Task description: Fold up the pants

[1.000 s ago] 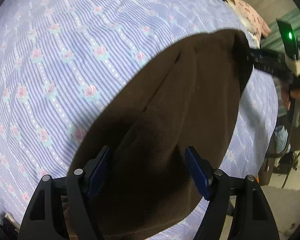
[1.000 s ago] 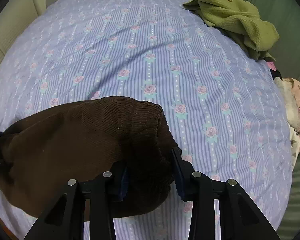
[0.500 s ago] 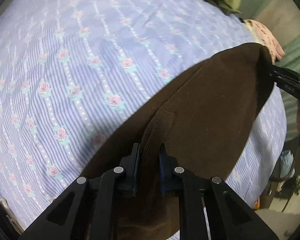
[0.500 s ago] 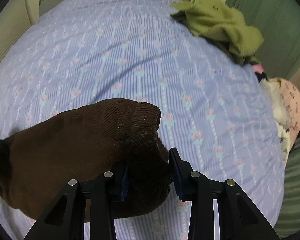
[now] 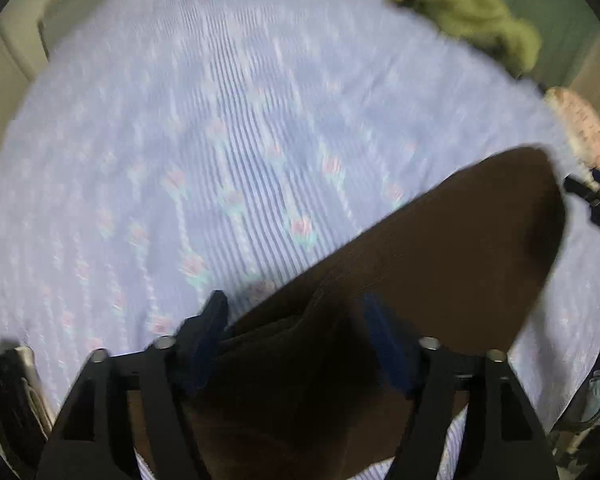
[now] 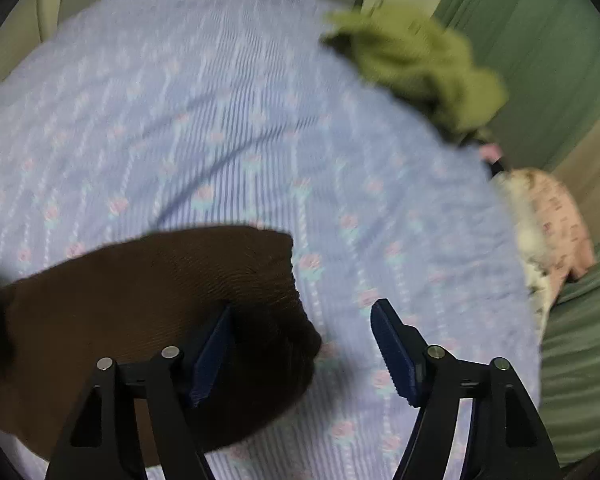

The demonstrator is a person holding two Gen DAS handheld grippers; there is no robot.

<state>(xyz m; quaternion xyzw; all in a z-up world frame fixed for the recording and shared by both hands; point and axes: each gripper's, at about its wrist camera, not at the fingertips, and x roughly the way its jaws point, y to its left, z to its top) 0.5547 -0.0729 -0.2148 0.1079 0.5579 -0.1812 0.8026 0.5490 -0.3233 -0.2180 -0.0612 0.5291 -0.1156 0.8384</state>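
Pants released, both tongs open

Pants: dark brown corduroy pants (image 6: 140,300) lie bunched in a folded slab on the lilac striped, rose-print bedsheet (image 6: 220,120), at its near edge. Left gripper (image 5: 296,340) has its jaws spread wide, brown cloth between the blue pads but no pinch visible. Right gripper (image 6: 304,344) is also wide open: one pad sits against the pants' gathered end, the other over bare sheet, gripping nothing. Both views are motion-blurred.

Step, as a judgement: a fold has just been laid and let go. The next move probably calls for re-gripping one end of the slab and bringing it over the other, or smoothing the bulky corner near the right gripper.

Around: an olive green knit garment (image 6: 412,64) lies crumpled at the sheet's far right edge, and a pink patterned cloth (image 6: 548,224) at its right edge. Both are well apart from the pants; nothing blocks the fold.
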